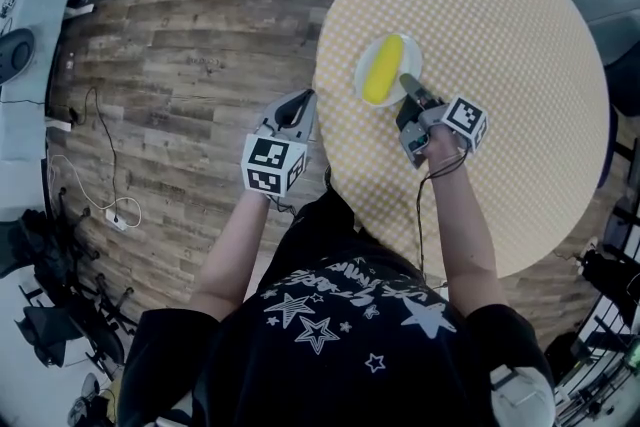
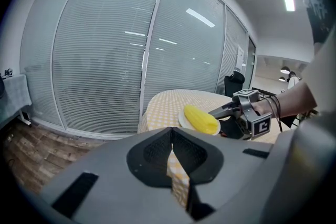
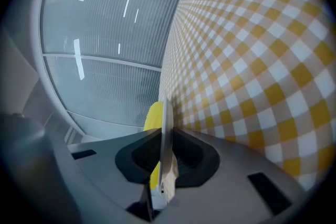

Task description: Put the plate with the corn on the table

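A small white plate [image 1: 367, 83] with a yellow corn cob [image 1: 383, 69] on it is over the left part of the round table [image 1: 500, 65], which has a yellow-and-white checked cloth. My right gripper [image 1: 408, 87] is shut on the plate's near rim; in the right gripper view the plate [image 3: 164, 128] stands edge-on between the jaws with the corn [image 3: 154, 115] behind it. The left gripper [image 1: 297, 105] is off the table's left edge over the floor, jaws together, holding nothing. From the left gripper view the plate [image 2: 182, 119], corn [image 2: 200, 118] and right gripper [image 2: 223, 111] show ahead.
Wooden floor [image 1: 190, 95] lies left of the table. Cables and a power strip [image 1: 120, 213] lie on the floor at left, with dark stands [image 1: 50, 325] at the lower left. Glass walls with blinds [image 2: 105, 60] stand beyond the table.
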Demonstrator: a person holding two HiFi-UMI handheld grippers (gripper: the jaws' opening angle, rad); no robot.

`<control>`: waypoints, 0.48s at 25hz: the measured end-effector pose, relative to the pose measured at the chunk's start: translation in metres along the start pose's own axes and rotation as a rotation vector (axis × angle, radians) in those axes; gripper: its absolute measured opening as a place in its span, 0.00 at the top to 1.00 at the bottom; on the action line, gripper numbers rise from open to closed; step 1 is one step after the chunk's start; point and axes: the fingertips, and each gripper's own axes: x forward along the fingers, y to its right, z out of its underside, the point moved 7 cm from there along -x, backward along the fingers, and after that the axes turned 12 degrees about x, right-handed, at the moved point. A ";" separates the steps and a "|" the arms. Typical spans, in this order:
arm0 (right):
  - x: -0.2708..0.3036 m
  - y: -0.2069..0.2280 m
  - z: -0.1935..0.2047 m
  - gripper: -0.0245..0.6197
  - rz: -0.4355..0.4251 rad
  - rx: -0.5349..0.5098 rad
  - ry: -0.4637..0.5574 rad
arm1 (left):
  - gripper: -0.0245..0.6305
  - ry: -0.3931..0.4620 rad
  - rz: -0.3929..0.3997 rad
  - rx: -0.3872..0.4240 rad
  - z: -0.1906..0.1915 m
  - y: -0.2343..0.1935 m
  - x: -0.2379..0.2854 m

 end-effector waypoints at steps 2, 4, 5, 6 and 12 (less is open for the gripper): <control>-0.001 0.001 0.000 0.88 0.017 0.010 0.006 | 0.95 -0.001 -0.006 -0.004 0.001 -0.002 -0.001; -0.002 0.000 -0.001 0.88 0.041 0.012 0.010 | 0.95 -0.003 -0.008 -0.007 0.001 -0.002 -0.003; -0.003 -0.001 0.000 0.88 0.053 0.011 0.011 | 0.95 -0.003 -0.007 -0.005 0.000 -0.002 -0.004; -0.003 -0.003 0.000 0.88 0.062 0.008 0.011 | 0.95 -0.002 -0.006 -0.003 -0.001 -0.001 -0.005; -0.003 -0.001 -0.001 0.88 0.078 0.021 0.028 | 0.95 0.001 0.009 -0.004 0.001 0.003 0.001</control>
